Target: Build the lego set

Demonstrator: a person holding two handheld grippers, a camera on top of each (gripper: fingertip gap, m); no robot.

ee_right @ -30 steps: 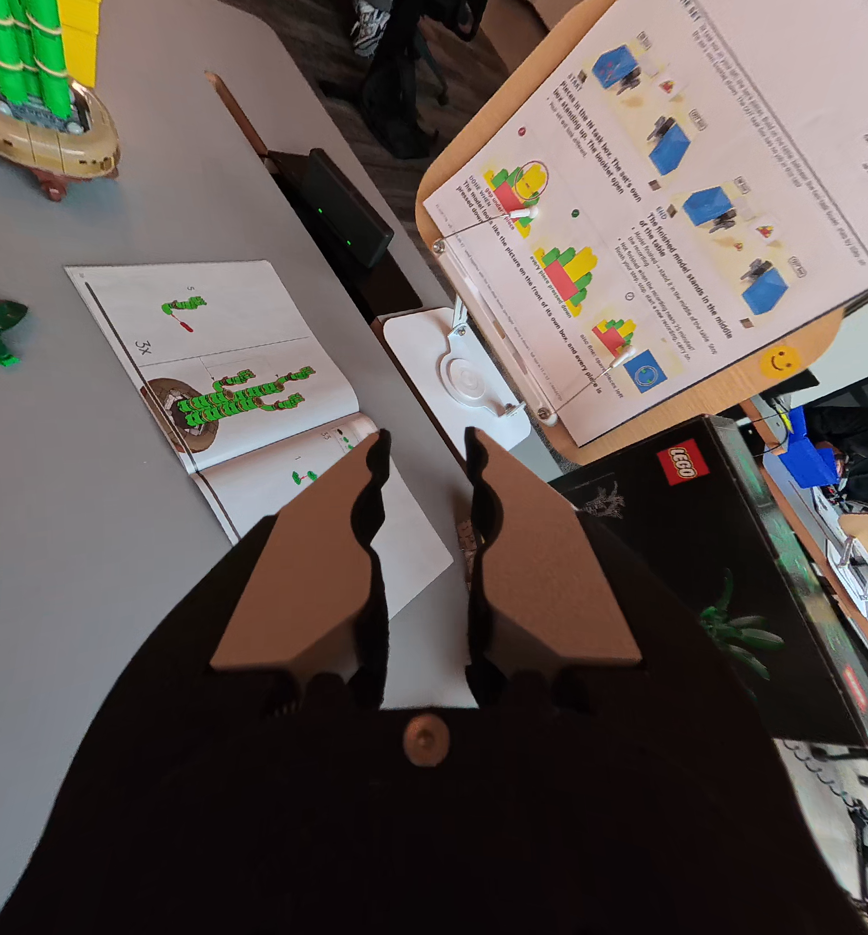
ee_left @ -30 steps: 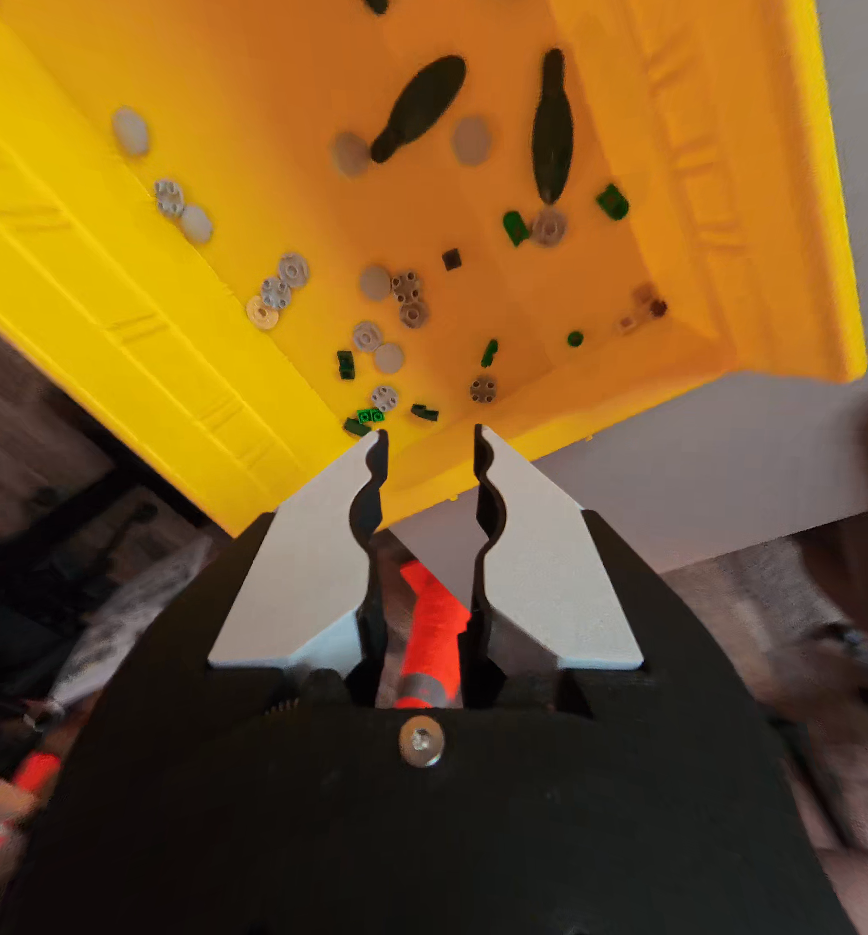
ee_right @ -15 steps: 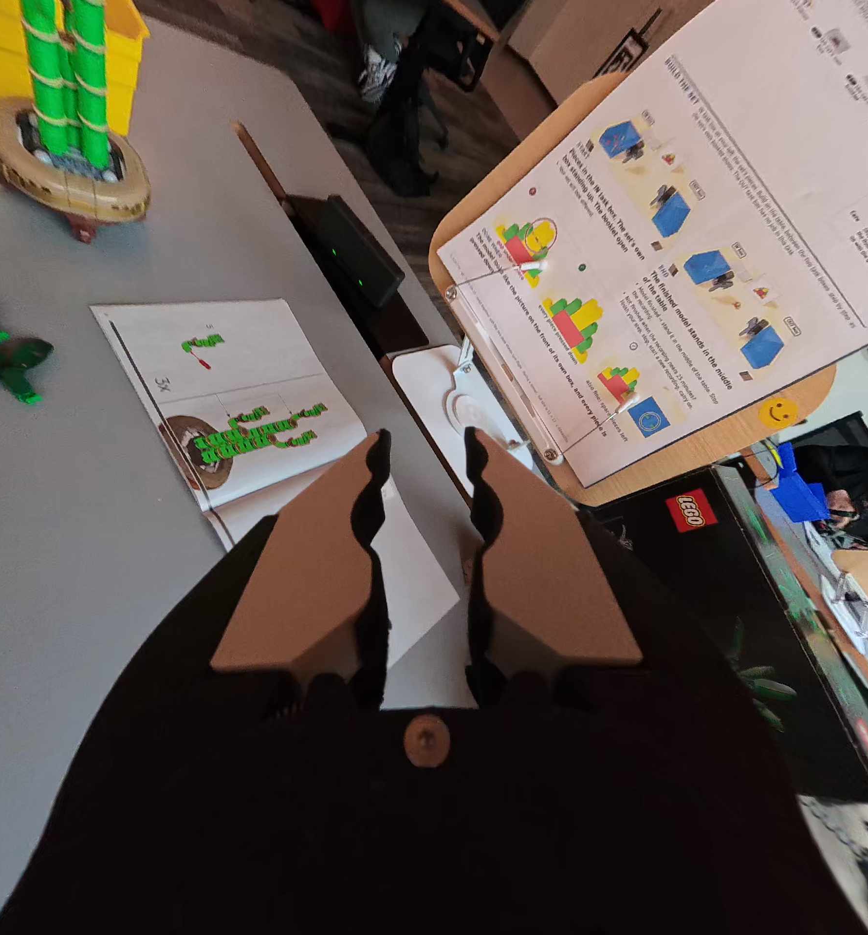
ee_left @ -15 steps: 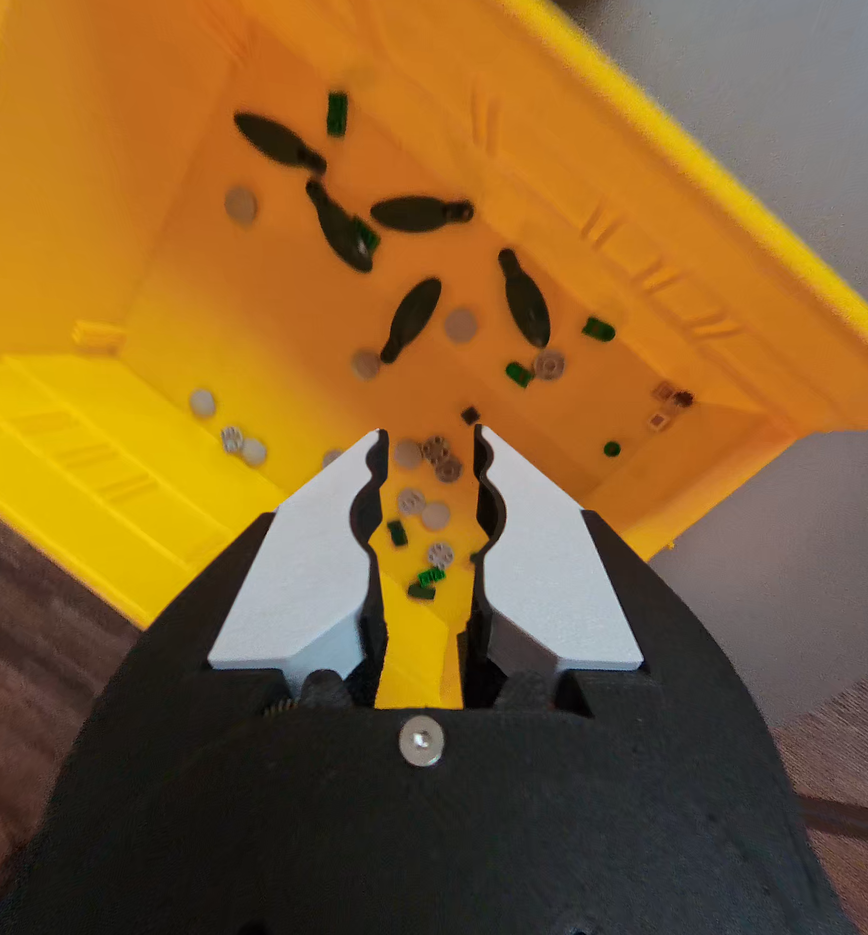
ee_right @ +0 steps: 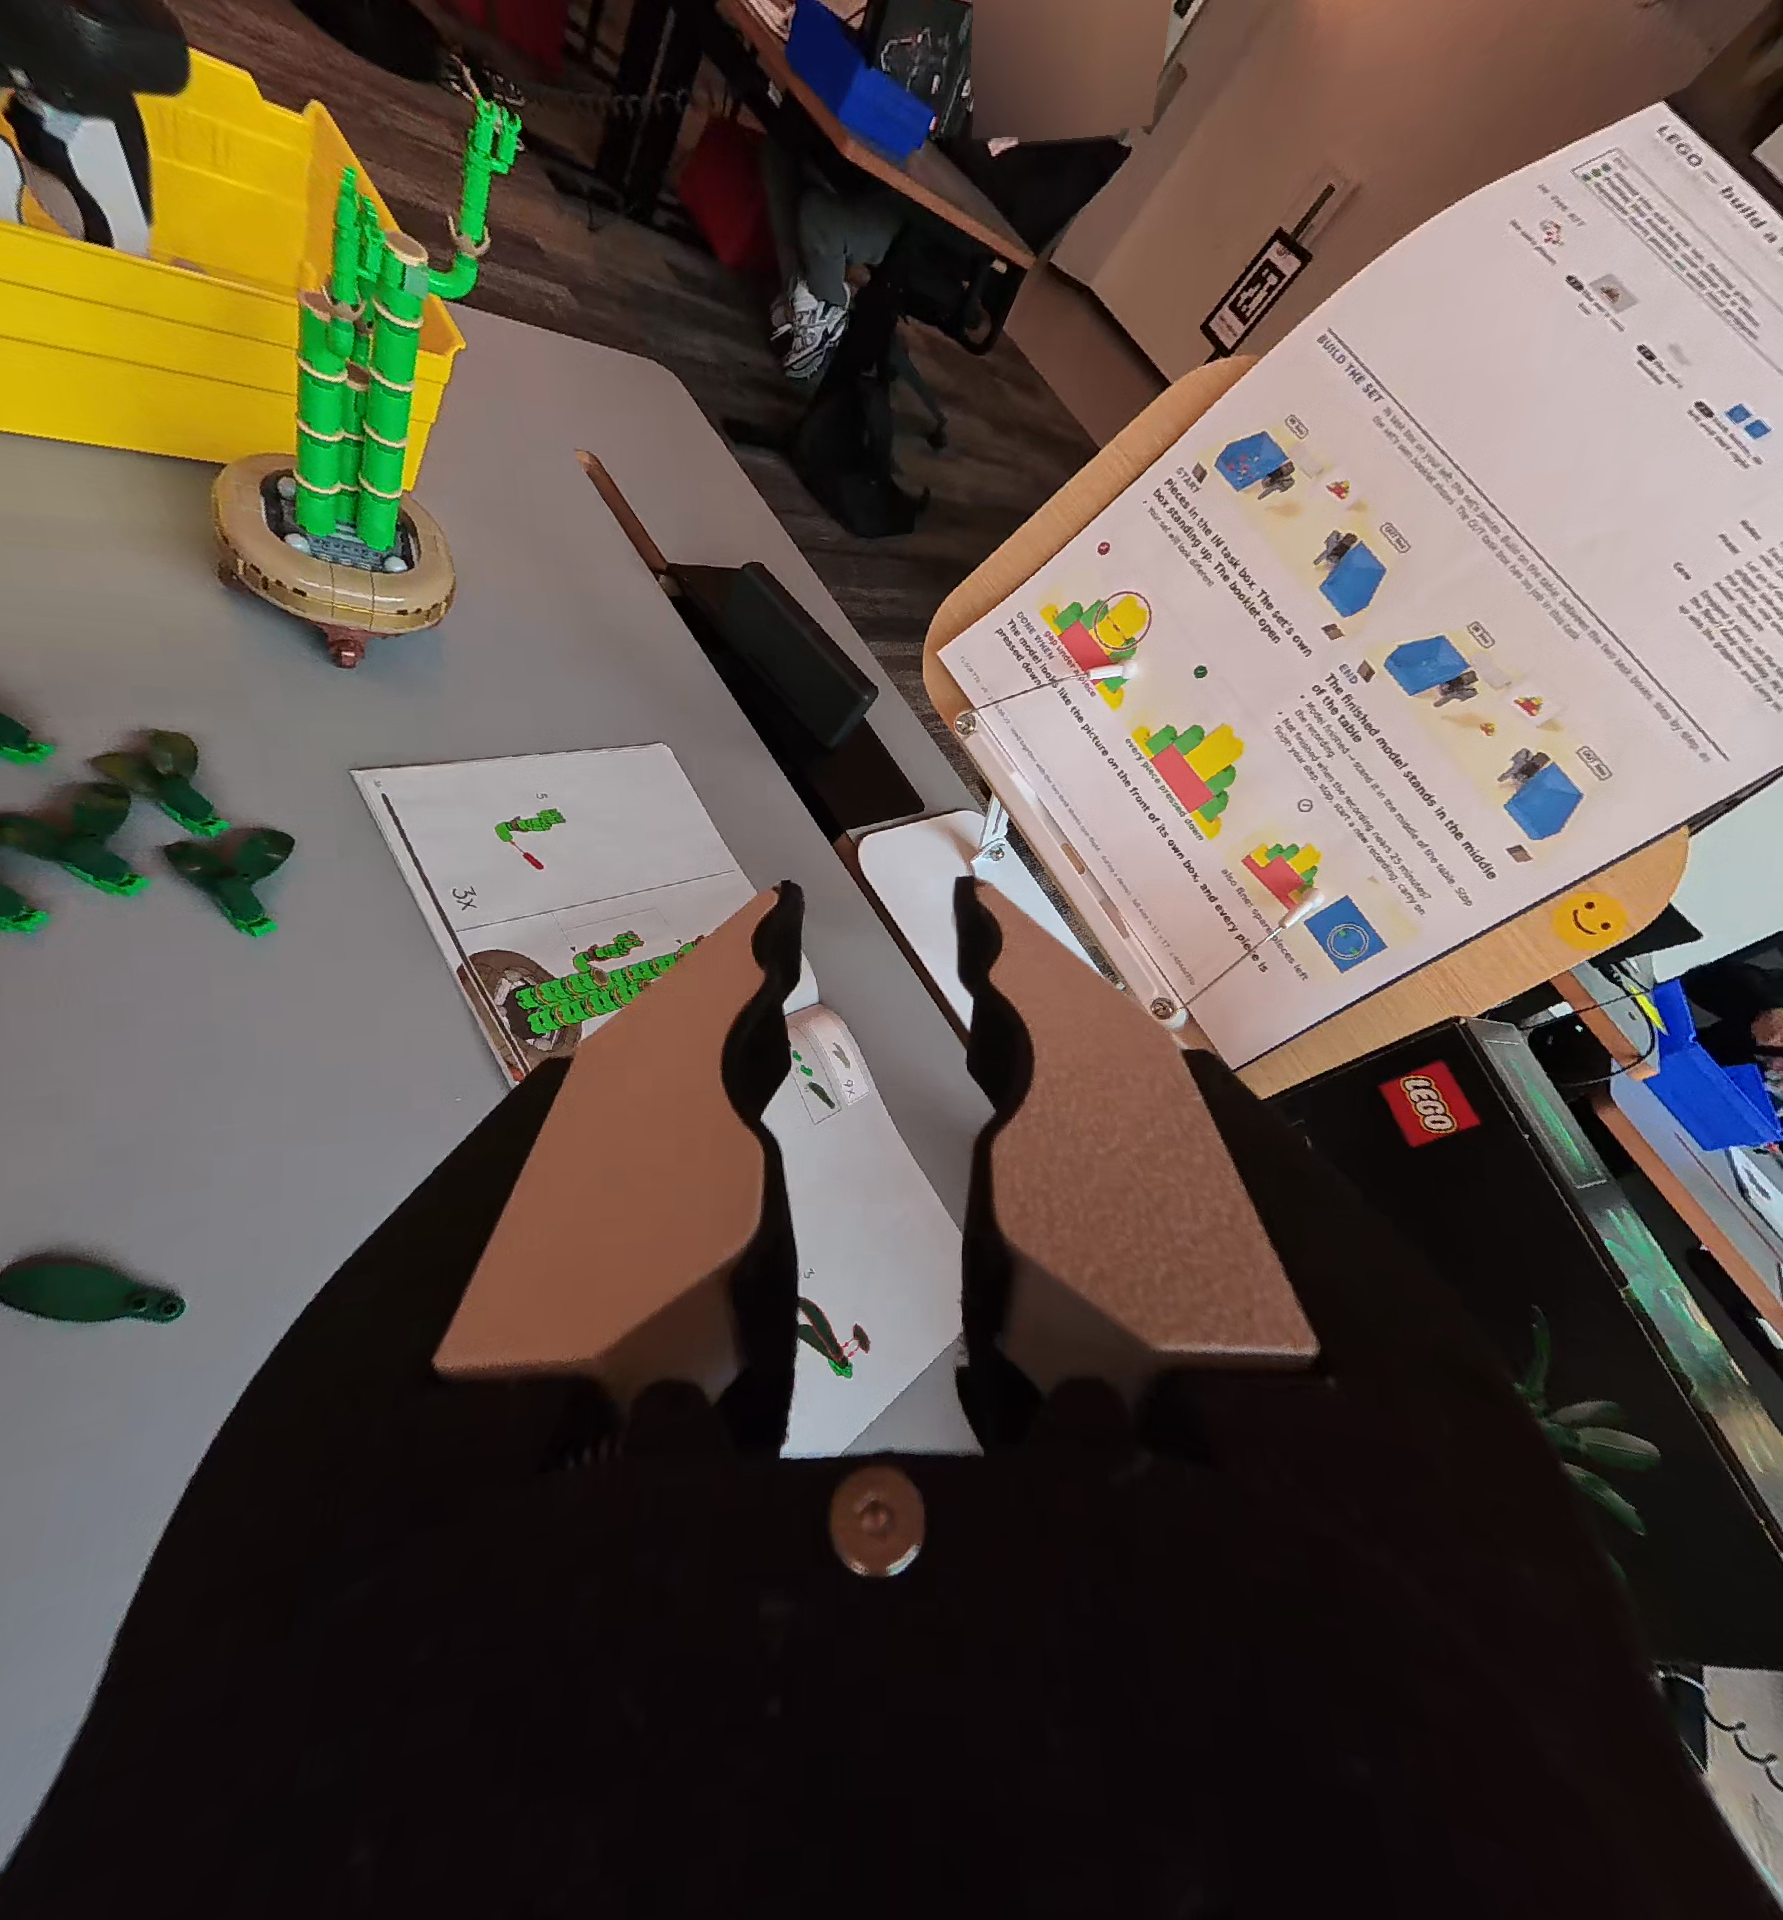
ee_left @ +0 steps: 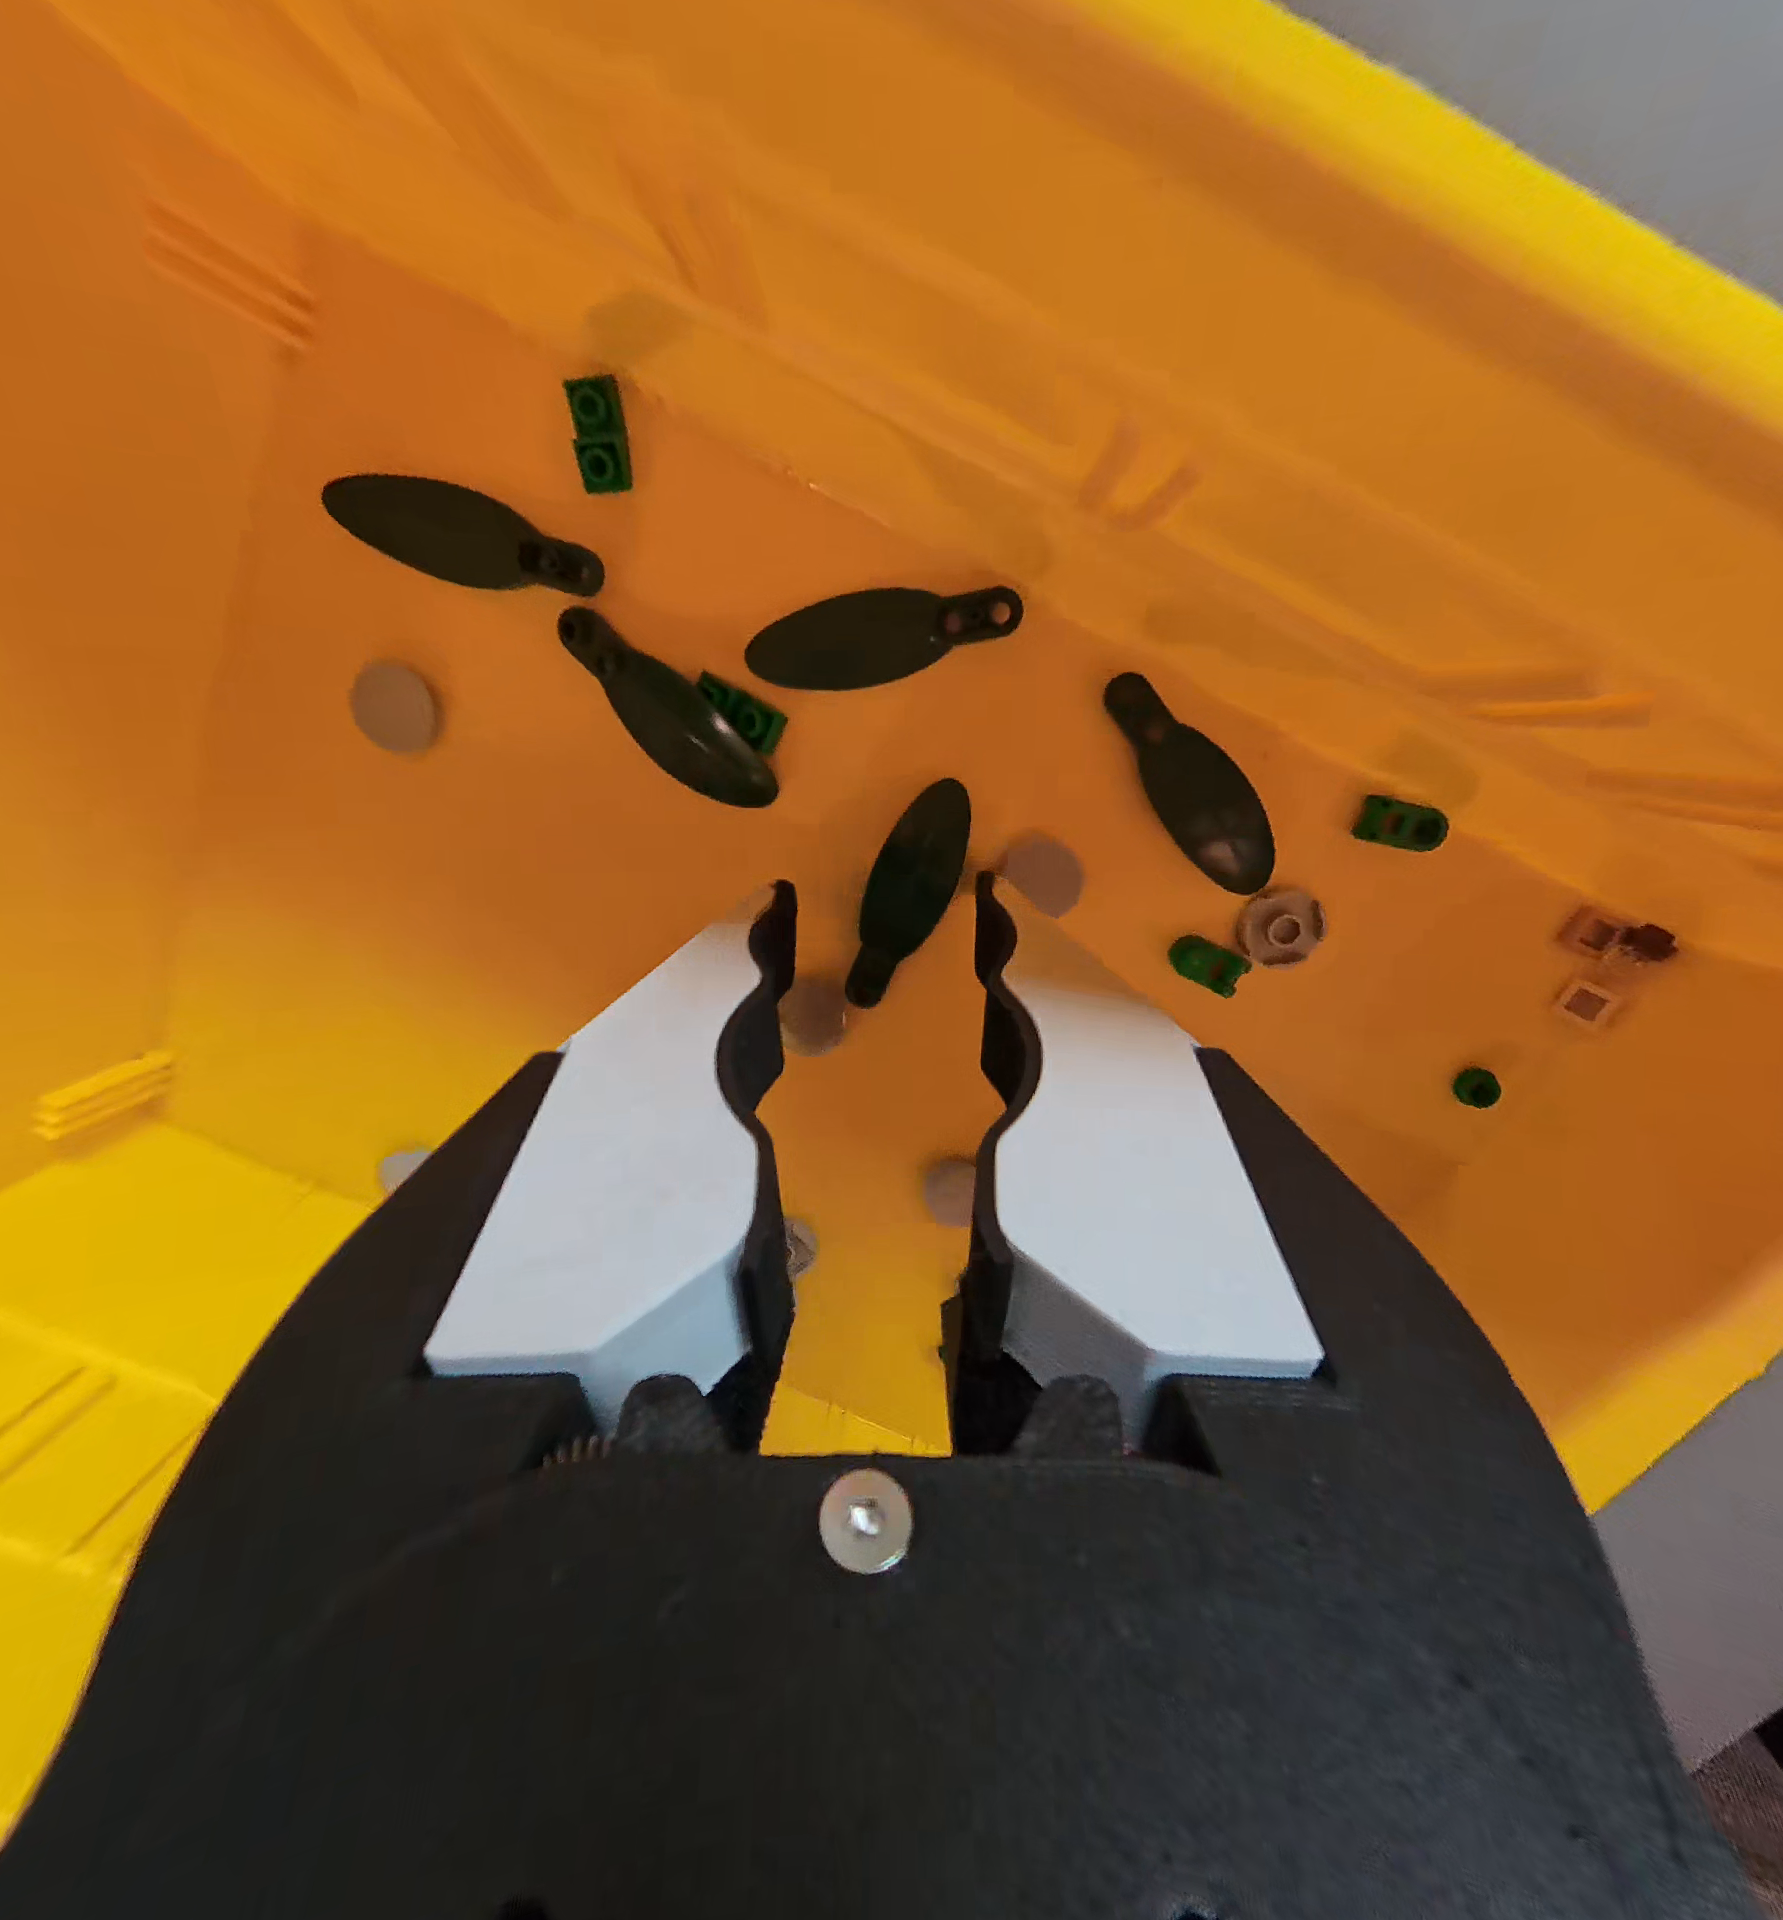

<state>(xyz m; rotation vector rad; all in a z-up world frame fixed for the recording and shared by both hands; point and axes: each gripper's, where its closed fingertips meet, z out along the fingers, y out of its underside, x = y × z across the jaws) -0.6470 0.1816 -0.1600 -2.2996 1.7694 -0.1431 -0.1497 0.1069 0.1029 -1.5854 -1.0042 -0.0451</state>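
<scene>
My left gripper (ee_left: pixel 882 894) is open and empty inside the yellow bin (ee_left: pixel 1282 343). A dark green leaf piece (ee_left: pixel 913 883) lies on the bin floor just beyond its tips. Several more dark leaves (ee_left: pixel 430 532), small green bricks (ee_left: pixel 596 431) and tan round tiles (ee_left: pixel 395 707) lie scattered there. My right gripper (ee_right: pixel 871 899) is open and empty above the open instruction booklet (ee_right: pixel 565 842) on the grey table (ee_right: pixel 139 1091). The green bamboo model (ee_right: pixel 367 416) stands on a tan base at the back left. Several green leaf assemblies (ee_right: pixel 87 831) and one loose leaf (ee_right: pixel 76 1291) lie at the left.
The yellow bin (ee_right: pixel 170 301) stands behind the model, with the left gripper (ee_right: pixel 45 135) in it. A tilted board with a printed sheet (ee_right: pixel 1438 623) stands at the right. A black Lego box (ee_right: pixel 1552 1299) lies below it. A black device (ee_right: pixel 773 655) sits at the table's far edge. My right fingertips sit around 55 cm from my left ones. The green bamboo model (ee_right: pixel 367 416) lies some 20 cm from my left tips, 35 cm from my right tips. To reach the loose leaf (ee_right: pixel 76 1291) in a straight line is about 30 cm for my right fingers, about 45 cm for my left.
My left gripper has moved over the bin's near wall and deeper in, up to the dark leaves. My right gripper has pulled back and risen, bringing the model and leaf assemblies into view.
</scene>
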